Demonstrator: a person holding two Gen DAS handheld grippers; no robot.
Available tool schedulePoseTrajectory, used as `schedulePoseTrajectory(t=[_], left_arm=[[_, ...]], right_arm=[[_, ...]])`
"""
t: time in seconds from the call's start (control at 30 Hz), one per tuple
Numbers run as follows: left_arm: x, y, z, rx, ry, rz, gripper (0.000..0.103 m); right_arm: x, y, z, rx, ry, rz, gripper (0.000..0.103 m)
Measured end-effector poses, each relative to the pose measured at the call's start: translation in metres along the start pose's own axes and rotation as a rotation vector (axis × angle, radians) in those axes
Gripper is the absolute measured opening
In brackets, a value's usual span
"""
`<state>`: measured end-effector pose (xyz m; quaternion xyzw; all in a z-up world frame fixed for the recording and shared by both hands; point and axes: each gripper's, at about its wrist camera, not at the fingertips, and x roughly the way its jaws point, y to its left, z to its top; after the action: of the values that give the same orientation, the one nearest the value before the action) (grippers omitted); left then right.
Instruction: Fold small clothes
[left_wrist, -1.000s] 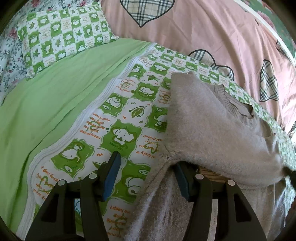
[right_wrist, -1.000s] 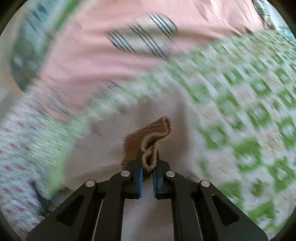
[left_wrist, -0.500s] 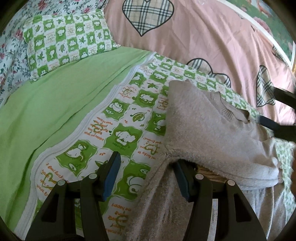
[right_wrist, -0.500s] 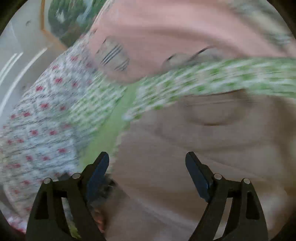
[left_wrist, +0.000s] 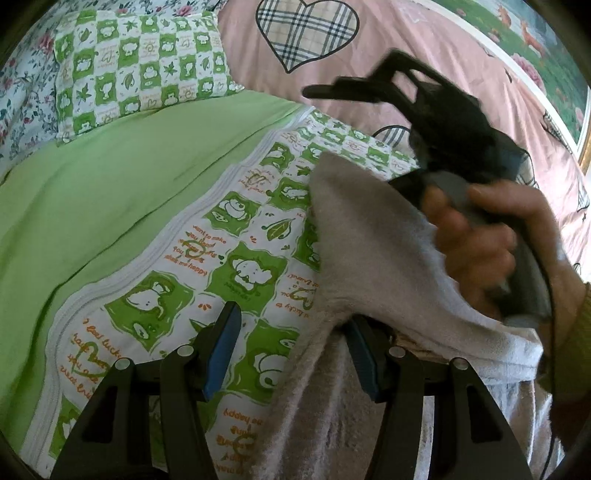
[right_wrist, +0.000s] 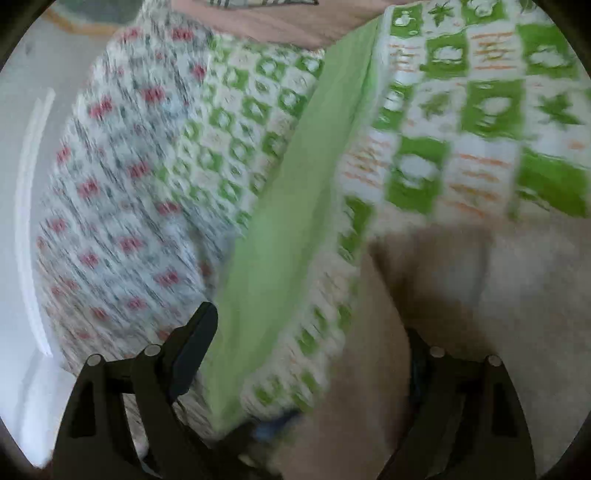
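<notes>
beige fleece garment (left_wrist: 373, 236): 1 | checked green pillow (left_wrist: 140, 70): 1 | plain green sheet (left_wrist: 122, 177): 1 | plaid hearts in full view on pink quilt (left_wrist: 306, 33): 1 | tools: 2, left tool (left_wrist: 291, 354), right tool (left_wrist: 417, 103) | hand (left_wrist: 491, 240): 1

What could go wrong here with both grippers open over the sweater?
1. Nothing holds the sweater: the left gripper is open, with one of its fingers under the folded flap, so pulling out may drag the fold open.
2. The right gripper is open and the right wrist view is blurred, so a grab now could miss the edge or catch the bedsheet.
3. The right hand is above the flap and could rumple it.
</notes>
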<state>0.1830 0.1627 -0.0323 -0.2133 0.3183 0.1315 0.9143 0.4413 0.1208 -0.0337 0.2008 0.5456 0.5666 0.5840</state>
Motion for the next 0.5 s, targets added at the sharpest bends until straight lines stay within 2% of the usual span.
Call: schedulePoseTrajectory(t=[0.1,0.17,0.3,0.37,0.43,0.5], left_arm=[[-0.001,0.004,0.0,-0.02,0.003,-0.028,0.057],[-0.002,0.005,0.0,-0.023,0.003,-0.033,0.057],[-0.005,0.007,0.002,-0.038,0.003,-0.056,0.057],[-0.008,0.011,0.004,-0.06,0.004,-0.093,0.058],[-0.01,0.015,0.005,-0.082,0.018,-0.125,0.058],[-0.015,0.013,0.006,-0.076,0.024,-0.128,0.058]], right_arm=[[-0.014,-0.004,0.002,0.048,-0.148,0.047,0.089],[-0.038,0.004,-0.006,0.04,-0.241,0.018,0.089],[-0.102,0.02,-0.035,0.001,-0.33,-0.142,0.089],[-0.141,0.025,-0.063,-0.015,-0.378,-0.214,0.089],[-0.186,0.023,-0.098,-0.013,-0.427,-0.323,0.089],[-0.23,0.018,-0.138,0.011,-0.488,-0.426,0.089]])
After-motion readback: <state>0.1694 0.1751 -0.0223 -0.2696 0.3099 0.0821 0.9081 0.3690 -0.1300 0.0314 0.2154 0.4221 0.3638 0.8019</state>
